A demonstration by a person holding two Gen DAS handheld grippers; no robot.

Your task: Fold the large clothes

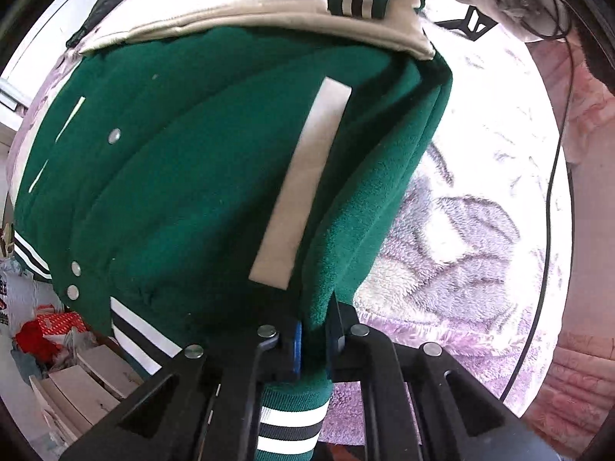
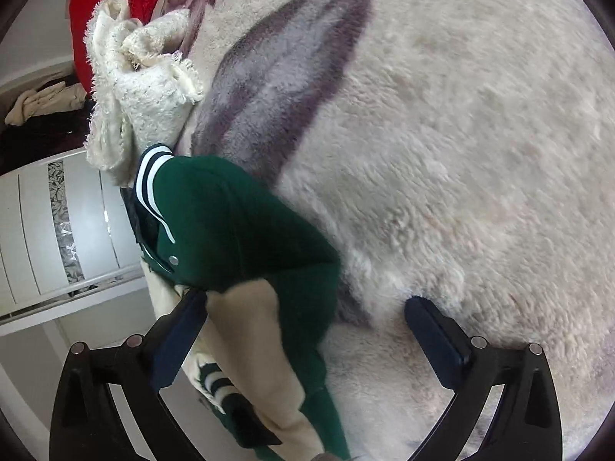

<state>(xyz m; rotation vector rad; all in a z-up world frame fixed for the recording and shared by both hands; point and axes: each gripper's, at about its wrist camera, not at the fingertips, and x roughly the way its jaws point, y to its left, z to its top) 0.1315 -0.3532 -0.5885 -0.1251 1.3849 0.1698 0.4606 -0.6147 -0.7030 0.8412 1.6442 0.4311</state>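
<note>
A green varsity jacket (image 1: 200, 176) with cream sleeves and striped ribbed trim lies on a fluffy blanket (image 1: 461, 230). My left gripper (image 1: 313, 342) is shut on the jacket's green edge near the striped hem. In the right wrist view the jacket (image 2: 238, 230) lies at the left, with a cream sleeve (image 2: 250, 330) running down between the fingers. My right gripper (image 2: 307, 319) is open, its left finger touching the sleeve, its right finger over the blanket (image 2: 461, 153).
A cream fuzzy garment (image 2: 134, 88) and a red cloth (image 2: 103, 0) lie beyond the jacket. A white cabinet (image 2: 57, 230) stands left of the bed. A black cable (image 1: 553, 153) runs along the blanket's right side. Boxes and bags (image 1: 57, 345) sit on the floor.
</note>
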